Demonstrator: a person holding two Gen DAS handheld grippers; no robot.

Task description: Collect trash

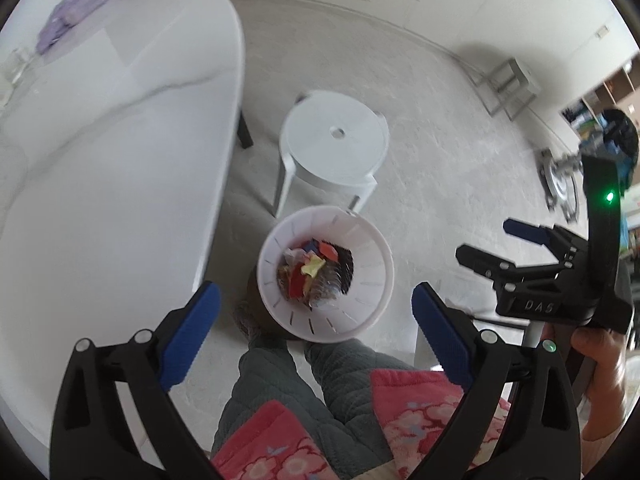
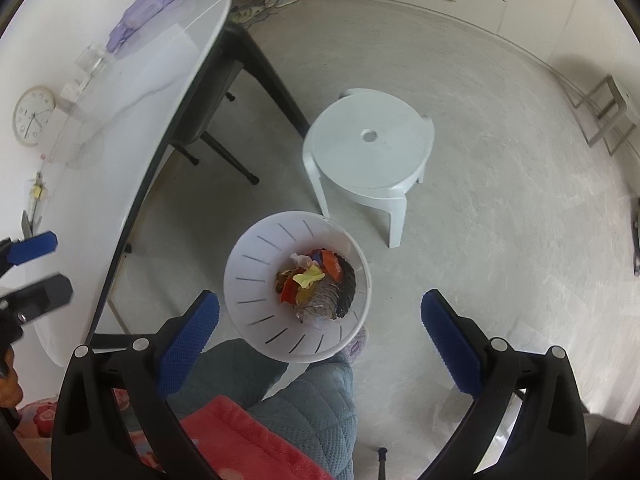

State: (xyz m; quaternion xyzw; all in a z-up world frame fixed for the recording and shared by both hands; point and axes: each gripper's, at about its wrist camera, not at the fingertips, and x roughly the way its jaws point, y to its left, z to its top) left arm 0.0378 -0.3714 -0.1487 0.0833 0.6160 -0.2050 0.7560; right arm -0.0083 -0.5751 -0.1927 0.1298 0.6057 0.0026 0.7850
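Observation:
A white slotted trash bin point(image 1: 370, 280) point(image 2: 256, 280) stands on the floor by the person's feet, holding several coloured wrappers and crumpled scraps point(image 1: 314, 272) point(image 2: 316, 284). My left gripper point(image 1: 316, 328) hangs above the bin, jaws wide open, nothing between its blue pads. My right gripper point(image 2: 320, 332) also points down over the bin, open and empty. In the left wrist view the right gripper point(image 1: 490, 244) shows at the right edge, held by a hand. In the right wrist view the left gripper point(image 2: 38, 264) shows at the left edge.
A white oval table point(image 1: 100, 140) point(image 2: 120, 92) stands to the left, with a purple pack point(image 1: 80, 4) point(image 2: 140, 12) and glass items on its far end. A white round stool point(image 1: 334, 144) point(image 2: 372, 152) stands just beyond the bin. The person's quilted grey legs point(image 1: 280, 392) are below.

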